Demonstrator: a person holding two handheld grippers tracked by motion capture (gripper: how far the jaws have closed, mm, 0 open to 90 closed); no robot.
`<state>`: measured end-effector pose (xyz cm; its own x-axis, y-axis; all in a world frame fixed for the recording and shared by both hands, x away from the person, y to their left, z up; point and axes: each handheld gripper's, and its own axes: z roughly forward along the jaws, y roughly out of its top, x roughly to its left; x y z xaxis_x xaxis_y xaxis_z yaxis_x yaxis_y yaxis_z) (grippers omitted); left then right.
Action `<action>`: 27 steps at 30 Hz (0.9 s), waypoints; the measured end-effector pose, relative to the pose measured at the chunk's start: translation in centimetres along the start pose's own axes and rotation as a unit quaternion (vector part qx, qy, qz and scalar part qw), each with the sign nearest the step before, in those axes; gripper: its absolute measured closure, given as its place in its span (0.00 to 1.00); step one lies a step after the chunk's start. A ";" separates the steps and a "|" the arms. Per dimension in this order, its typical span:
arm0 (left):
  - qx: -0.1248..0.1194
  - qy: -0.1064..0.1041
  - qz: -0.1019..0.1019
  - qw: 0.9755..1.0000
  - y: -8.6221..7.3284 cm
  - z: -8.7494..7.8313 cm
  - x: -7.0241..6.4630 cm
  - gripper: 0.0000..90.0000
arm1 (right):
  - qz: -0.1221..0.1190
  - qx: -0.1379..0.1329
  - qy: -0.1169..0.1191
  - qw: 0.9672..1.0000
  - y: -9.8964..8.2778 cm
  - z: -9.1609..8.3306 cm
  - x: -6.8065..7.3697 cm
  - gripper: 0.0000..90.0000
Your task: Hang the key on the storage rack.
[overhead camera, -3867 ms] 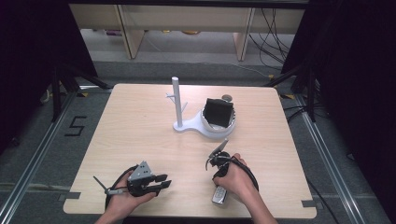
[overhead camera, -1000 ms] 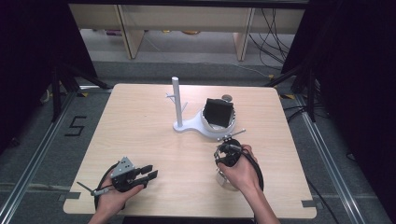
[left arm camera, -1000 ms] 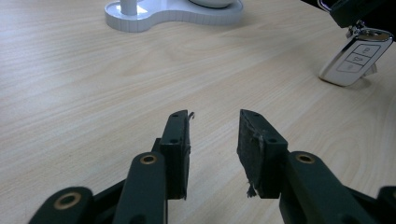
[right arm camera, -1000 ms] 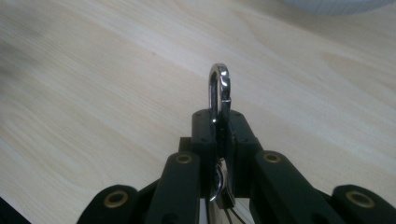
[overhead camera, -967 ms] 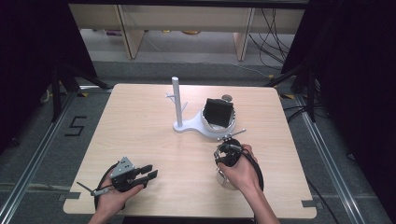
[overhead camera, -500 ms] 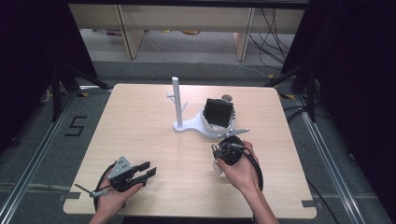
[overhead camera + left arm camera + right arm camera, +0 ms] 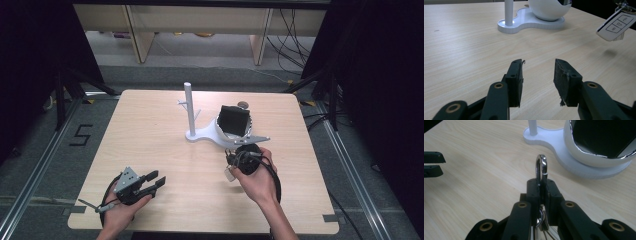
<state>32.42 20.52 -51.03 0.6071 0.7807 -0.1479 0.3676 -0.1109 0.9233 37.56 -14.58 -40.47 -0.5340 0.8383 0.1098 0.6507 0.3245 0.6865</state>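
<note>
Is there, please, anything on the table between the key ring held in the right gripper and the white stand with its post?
Nothing visible does. The right gripper is shut on the key ring, with the car key fob hanging below. Bare table lies between it and the white stand with its post.

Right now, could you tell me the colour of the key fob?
White key fob, clearest in the left gripper view.

White stand (image 7: 210,134) on wooden table (image 7: 150,140)
</note>
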 end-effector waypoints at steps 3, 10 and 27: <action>-0.003 0.003 0.003 1.000 0.0 0.0 0.0 0.65 | 0.001 -0.015 0.008 1.000 0.3 -0.2 -0.1 0.94; -0.012 0.002 0.003 1.000 -0.2 0.2 0.0 0.65 | 0.006 -0.024 0.013 1.000 0.7 -0.4 0.1 0.94; -0.012 0.007 0.009 1.000 -0.4 -0.4 0.0 0.65 | -0.004 -0.071 0.013 0.997 1.6 -0.7 1.5 0.94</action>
<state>32.00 20.84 -51.30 0.6034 0.7872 -0.1273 0.3402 -0.1097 0.9339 37.49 -13.12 -38.71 -0.5539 0.8238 0.1210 0.5646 0.2648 0.7817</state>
